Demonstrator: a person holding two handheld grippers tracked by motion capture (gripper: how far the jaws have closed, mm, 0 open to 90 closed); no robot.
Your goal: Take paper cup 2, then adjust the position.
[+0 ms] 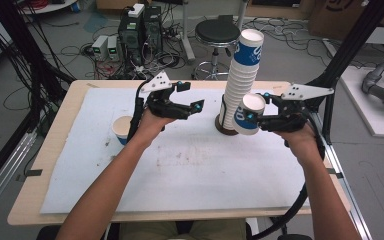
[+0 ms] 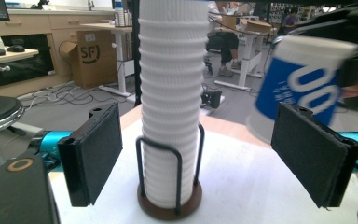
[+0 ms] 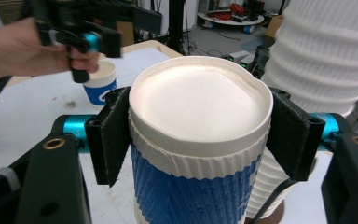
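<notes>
Your right gripper (image 1: 258,119) is clamped on a paper cup (image 1: 250,114), pads on opposite sides just under the rim, cup held in the air beside the stack (image 1: 242,75) that stands in the wire holder (image 1: 226,126). In the right gripper view the cup (image 3: 200,154) sits square between the pads (image 3: 109,135), and the rim looks slightly out of round on the far side.

Handling, my read:
- Very light, so only a light squeeze is needed.
- Thin ribbed wall, soft. It'll oval or crease if you press harder. The rolled rim is the stiffest band, so gripping just below it as you do now is right.
- Ribbing gives the foam pads good bite, so slip is unlikely.
- Empty cup tips easily. Set it flat on its base before you release.

Your left gripper (image 1: 186,100) has its jaws wide with nothing between them; they've just been opening. It faces the stack (image 2: 170,93) from the left, apart from it.

A second cup (image 1: 122,129) stands upright on the mat (image 1: 190,165) near your left hand (image 1: 152,122).

The stack is tall and leans a bit, so keep clear of it.
</notes>
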